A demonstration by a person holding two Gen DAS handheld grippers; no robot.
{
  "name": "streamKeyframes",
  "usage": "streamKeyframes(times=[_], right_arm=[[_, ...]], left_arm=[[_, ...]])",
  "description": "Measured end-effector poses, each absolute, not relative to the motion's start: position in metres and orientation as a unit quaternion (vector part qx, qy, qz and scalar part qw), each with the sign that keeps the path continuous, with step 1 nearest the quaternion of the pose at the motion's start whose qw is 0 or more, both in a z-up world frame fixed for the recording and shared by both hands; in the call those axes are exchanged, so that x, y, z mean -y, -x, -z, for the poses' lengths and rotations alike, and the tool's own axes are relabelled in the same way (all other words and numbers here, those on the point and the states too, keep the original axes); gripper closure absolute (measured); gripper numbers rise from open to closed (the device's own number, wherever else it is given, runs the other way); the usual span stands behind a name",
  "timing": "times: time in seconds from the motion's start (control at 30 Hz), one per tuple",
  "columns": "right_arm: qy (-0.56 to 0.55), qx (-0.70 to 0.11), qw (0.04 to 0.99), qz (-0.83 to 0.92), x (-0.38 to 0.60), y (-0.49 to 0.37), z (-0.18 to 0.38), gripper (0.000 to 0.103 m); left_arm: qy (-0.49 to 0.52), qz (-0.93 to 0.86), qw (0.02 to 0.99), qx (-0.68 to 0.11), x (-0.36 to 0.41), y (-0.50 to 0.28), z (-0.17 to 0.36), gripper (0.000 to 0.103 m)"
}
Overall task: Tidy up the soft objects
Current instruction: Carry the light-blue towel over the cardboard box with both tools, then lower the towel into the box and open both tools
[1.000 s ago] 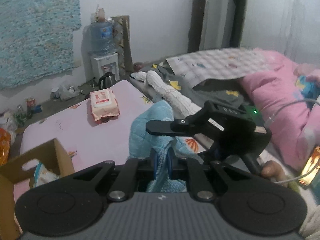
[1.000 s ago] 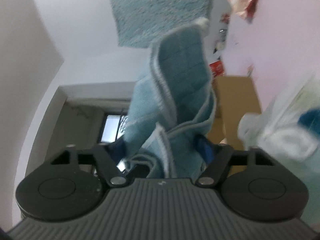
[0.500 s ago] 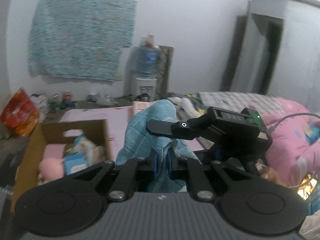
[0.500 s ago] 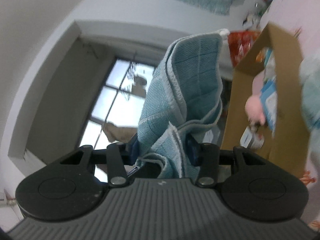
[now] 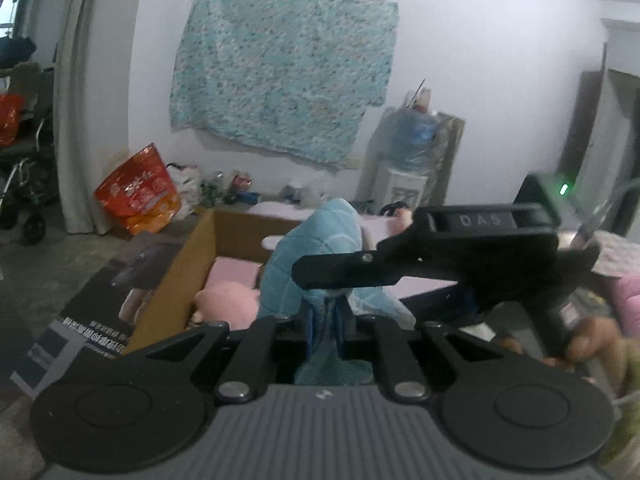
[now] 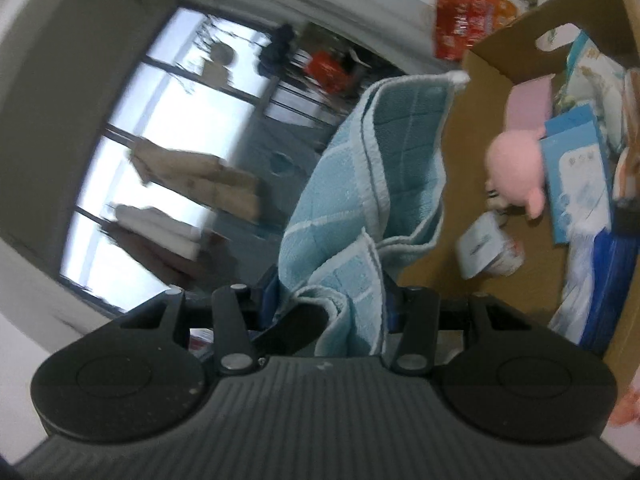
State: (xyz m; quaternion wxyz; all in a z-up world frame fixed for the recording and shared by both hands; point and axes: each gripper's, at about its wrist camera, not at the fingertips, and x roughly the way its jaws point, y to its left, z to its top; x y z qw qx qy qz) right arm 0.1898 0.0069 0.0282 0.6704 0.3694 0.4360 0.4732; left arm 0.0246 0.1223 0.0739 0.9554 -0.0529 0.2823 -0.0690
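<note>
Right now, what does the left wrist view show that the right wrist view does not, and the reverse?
Only the left wrist view shows the patterned cloth on the wall, the water dispenser and the right gripper from outside.

Only the right wrist view shows the big window and a blue wipes pack in the box.

Both show the blue towel, the cardboard box, the pink plush toy and the red bag.
</note>
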Motion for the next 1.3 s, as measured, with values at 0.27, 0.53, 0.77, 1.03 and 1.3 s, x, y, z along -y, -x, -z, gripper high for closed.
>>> streamKeyframes(times=[0.27, 0.53, 0.77, 1.03, 1.3], right_arm=[[-0.228, -0.497, 0.74, -0.391, -0.056, -0.213, 0.006, 0.051], [-0.213, -0.5, 0.767, -0.342, -0.041, -0.233, 0.01, 0.045], [-0.208, -0.529, 0.746, -0.346, -0.067, -0.255, 0.042, 0.078], [-0.205, -0.571, 0.716, -0.347, -0.095, -0.269, 0.069, 0.084], [-0.189, -0.637, 0.671, -0.329, -0.117, -0.269, 0.104, 0.083]], left_arm=[[0.065, 0.055, 0.926, -0.368, -0.142, -0.074, -0.005, 0.091], [0.085, 0.035, 0.91, -0.404, -0.163, -0.091, 0.028, 0.086], [0.076, 0.034, 0.903, -0.422, -0.158, -0.09, 0.037, 0.053], [0.063, -0.012, 0.93, -0.362, -0.17, -0.061, 0.009, 0.026], [0.116, -0.083, 0.937, -0.318, -0.202, -0.032, -0.014, 0.012]])
